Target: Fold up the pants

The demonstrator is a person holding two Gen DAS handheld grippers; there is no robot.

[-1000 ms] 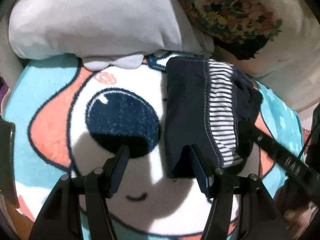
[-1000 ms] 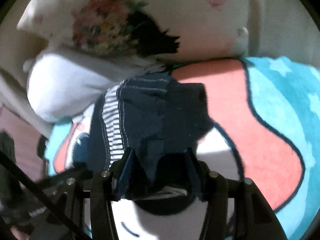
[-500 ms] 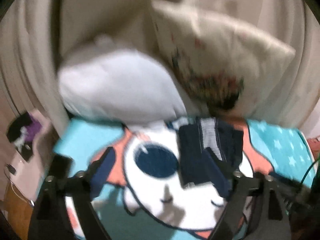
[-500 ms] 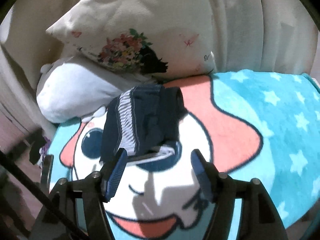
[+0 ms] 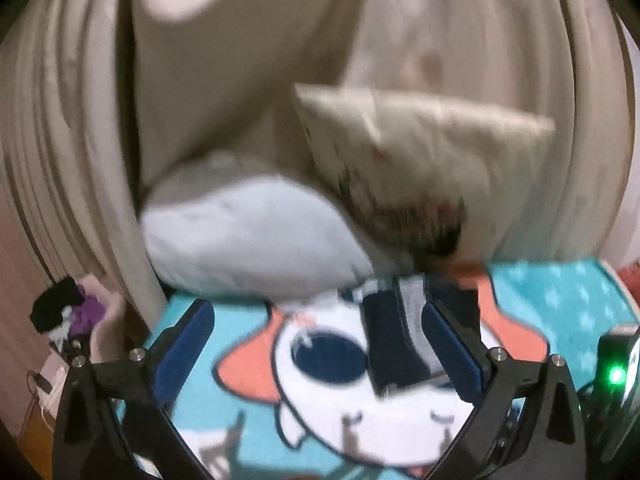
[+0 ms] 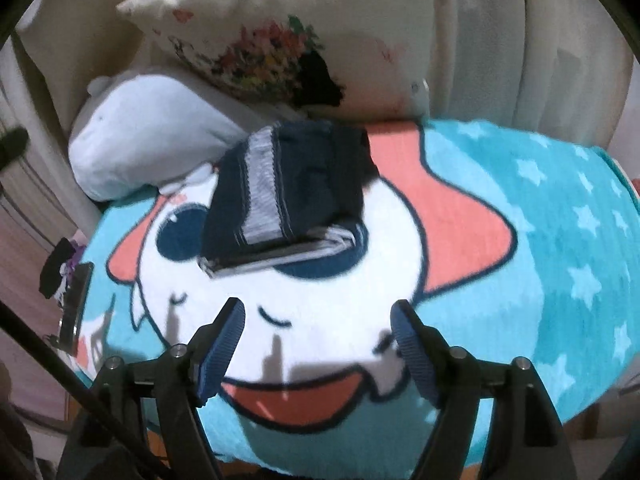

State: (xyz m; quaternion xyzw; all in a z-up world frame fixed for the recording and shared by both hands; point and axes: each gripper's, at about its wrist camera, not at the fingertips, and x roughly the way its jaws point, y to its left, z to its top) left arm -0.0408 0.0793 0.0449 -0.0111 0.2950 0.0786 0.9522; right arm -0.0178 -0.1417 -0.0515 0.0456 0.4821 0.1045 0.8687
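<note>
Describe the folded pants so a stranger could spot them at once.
Start at the turquoise fleece cartoon-face blanket spread in front of two pillows. On the face's white upper part, over one round navy eye, lies the folded navy-blue pants bundle. Its grey-and-white striped band sets it apart from the flat printed eyes.

Motion blur smears your left-wrist view: the floral print on the cream pillow [image 5: 404, 184] is unreadable there, and the stripes of the folded navy pants [image 5: 400, 340] merge into grey. Your left gripper's right blue pad [image 5: 450, 350] covers part of that bundle. In the right-wrist view, the pants [image 6: 292, 188] hide much of one cartoon eye on the teal fleece blanket [image 6: 560, 260], whose near edge runs behind the gripper body.
</note>
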